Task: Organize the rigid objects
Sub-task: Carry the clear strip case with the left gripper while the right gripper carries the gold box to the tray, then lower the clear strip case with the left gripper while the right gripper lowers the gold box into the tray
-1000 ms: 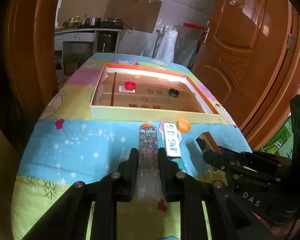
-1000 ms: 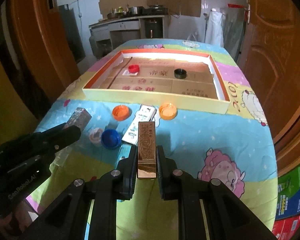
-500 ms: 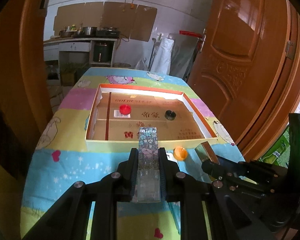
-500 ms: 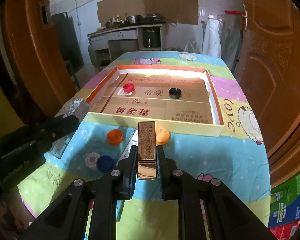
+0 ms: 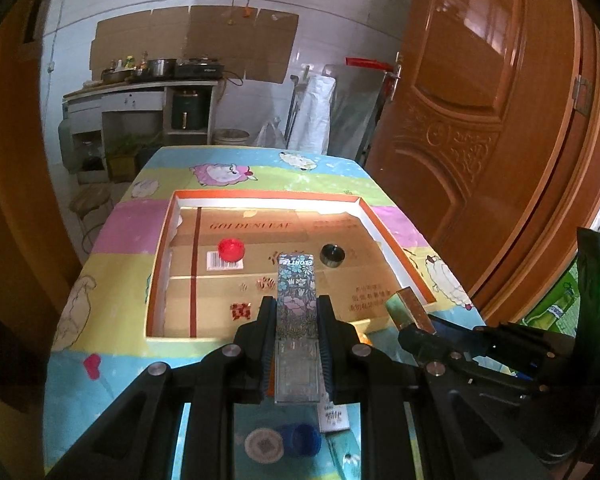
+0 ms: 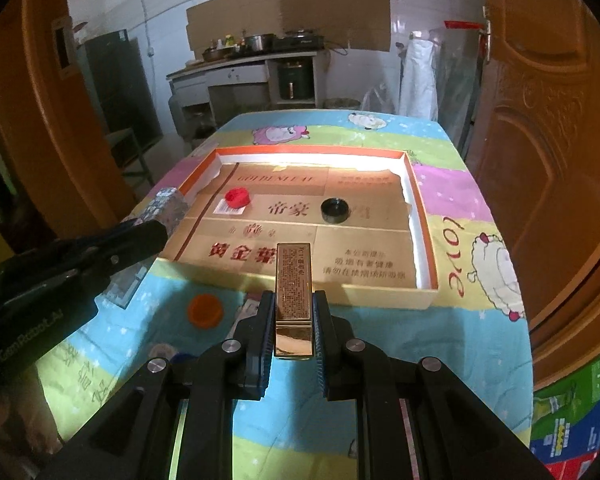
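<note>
While both boxes hang above tray (image 6: 423, 240), I risk collision: left gripper (image 5: 296, 322) clamps floral box (image 5: 296, 292), right gripper (image 6: 293, 312) clamps gold box (image 6: 293, 280), both mid-frame. Boxes could land on red cap (image 5: 231, 249).

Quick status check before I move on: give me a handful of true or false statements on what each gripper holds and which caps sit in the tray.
1. The left gripper clamps a floral-patterned flat box. True.
2. The right gripper is empty. False: it clamps a gold rectangular box.
3. A red bottle cap lies inside the shallow cardboard-lined tray. True.
4. The black round cap sits on the tablecloth outside the tray. False: it lies inside the tray.
5. The orange bottle cap is inside the tray. False: it lies on the tablecloth in front of it.
</note>
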The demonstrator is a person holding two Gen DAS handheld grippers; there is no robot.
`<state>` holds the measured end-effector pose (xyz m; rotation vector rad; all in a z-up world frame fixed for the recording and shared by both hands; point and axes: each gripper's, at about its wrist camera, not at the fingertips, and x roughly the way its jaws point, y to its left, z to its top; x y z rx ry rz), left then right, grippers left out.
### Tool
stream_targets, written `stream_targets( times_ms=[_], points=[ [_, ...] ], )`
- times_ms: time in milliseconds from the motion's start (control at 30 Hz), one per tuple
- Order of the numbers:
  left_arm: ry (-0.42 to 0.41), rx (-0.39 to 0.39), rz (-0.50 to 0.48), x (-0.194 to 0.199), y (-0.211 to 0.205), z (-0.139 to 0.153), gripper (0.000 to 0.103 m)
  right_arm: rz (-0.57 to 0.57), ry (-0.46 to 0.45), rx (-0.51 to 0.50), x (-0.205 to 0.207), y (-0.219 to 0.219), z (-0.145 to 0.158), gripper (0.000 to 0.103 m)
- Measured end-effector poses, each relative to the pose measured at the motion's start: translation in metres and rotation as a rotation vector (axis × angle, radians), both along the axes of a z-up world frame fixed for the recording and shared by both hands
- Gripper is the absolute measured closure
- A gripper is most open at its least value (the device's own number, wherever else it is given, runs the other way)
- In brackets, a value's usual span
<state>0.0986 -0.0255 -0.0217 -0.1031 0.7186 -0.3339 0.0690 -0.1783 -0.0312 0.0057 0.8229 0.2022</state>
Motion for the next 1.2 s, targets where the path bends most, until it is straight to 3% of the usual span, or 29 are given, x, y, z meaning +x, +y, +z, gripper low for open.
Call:
stream_targets(
  times_ms=[1200],
  points=[
    [0.08,0.018,-0.03,0.117,-0.03,-0.02,0.083,-0.063,-0.006,-0.04,0.114,-0.04,-0.016,0.085]
  ],
)
